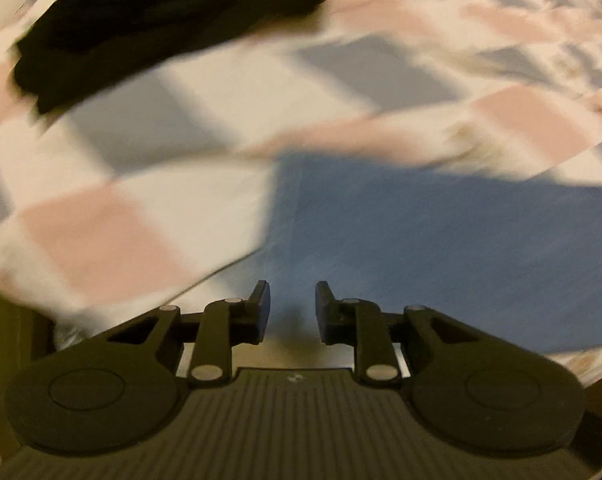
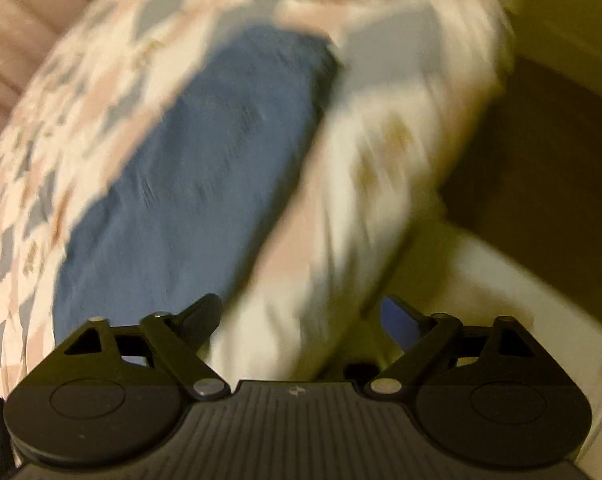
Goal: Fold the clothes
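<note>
Clearly both views are smeared with motion blur, so fine detail is lost. A blue garment (image 2: 189, 168) lies flat on a bed covered by a patchwork quilt (image 2: 61, 128) in pink, grey and cream squares. In the right wrist view its long axis runs from the near left up toward the far right; which end is which I cannot tell. The right gripper (image 2: 301, 320) has its fingers spread wide with nothing clamped, and it sits over the quilt at the bed's right edge, just beside the garment, not over it. The left gripper (image 1: 292, 308) shows a narrow gap between its pads, holding nothing, hovering at the garment's near edge (image 1: 421, 248). A black garment (image 1: 161, 24) lies far left on the quilt, well apart from the blue one. One risk, as I judge it, is the right fingers closing on quilt fabric instead of the blue cloth, since they are off to its side. Another is the left pads catching only one layer, leaving the fold skewed.
</note>
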A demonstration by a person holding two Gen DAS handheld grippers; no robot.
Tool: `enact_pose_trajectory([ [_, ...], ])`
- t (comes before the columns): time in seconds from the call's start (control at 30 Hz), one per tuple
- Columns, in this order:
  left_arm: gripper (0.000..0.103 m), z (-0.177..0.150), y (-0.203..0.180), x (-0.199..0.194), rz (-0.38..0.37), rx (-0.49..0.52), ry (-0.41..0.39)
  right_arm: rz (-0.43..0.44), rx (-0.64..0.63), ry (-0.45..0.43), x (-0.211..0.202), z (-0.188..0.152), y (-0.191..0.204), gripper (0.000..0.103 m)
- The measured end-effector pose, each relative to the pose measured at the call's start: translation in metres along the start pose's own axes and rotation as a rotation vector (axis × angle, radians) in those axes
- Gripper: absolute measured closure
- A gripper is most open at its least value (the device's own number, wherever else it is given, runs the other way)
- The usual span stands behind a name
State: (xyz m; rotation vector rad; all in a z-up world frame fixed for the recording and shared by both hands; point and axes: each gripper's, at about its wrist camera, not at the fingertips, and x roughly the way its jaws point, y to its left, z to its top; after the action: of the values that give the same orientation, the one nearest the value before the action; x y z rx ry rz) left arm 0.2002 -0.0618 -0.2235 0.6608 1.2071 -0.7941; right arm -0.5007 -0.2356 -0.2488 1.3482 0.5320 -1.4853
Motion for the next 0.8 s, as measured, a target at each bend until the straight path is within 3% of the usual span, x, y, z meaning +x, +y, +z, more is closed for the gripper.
enact_pose_trajectory([
  [0.07,0.081,0.019,-0.052,-0.002,-0.080,0.007,-0.021,0.035,-0.084,-0.023,0.009,0.047,0.008,0.029],
  [0.2,0.073,0.051,-0.171,0.008,-0.261,0.050,-0.019,0.083,-0.194,-0.062,0.032,0.147,0.025,0.030],
  [0.3,0.073,0.074,-0.257,0.020,-0.353,0.120,-0.011,0.084,-0.221,-0.047,0.062,0.215,0.032,0.013],
  [0.37,0.071,0.088,-0.302,0.027,-0.421,0.136,-0.007,0.081,-0.229,-0.022,0.088,0.249,0.035,0.005],
  [0.5,0.057,0.117,-0.373,0.055,-0.566,0.095,0.046,0.073,-0.198,0.150,0.153,0.284,0.034,0.006],
  [0.53,0.056,0.123,-0.385,0.065,-0.586,0.079,0.068,0.093,-0.178,0.199,0.165,0.284,0.031,0.018],
  [0.57,0.056,0.129,-0.397,0.074,-0.606,0.063,0.089,0.121,-0.159,0.240,0.174,0.282,0.027,0.042],
  [0.6,0.055,0.135,-0.409,0.084,-0.625,0.047,0.110,0.155,-0.147,0.262,0.177,0.280,0.022,0.055],
  [0.63,0.055,0.141,-0.419,0.094,-0.644,0.038,0.133,0.195,-0.141,0.269,0.175,0.277,0.017,0.074],
  [0.7,0.055,0.150,-0.436,0.112,-0.678,0.049,0.186,0.257,-0.138,0.280,0.170,0.270,0.008,0.080],
  [0.8,0.052,0.153,-0.456,0.132,-0.720,0.101,0.284,0.284,-0.115,0.303,0.155,0.260,-0.010,0.086],
])
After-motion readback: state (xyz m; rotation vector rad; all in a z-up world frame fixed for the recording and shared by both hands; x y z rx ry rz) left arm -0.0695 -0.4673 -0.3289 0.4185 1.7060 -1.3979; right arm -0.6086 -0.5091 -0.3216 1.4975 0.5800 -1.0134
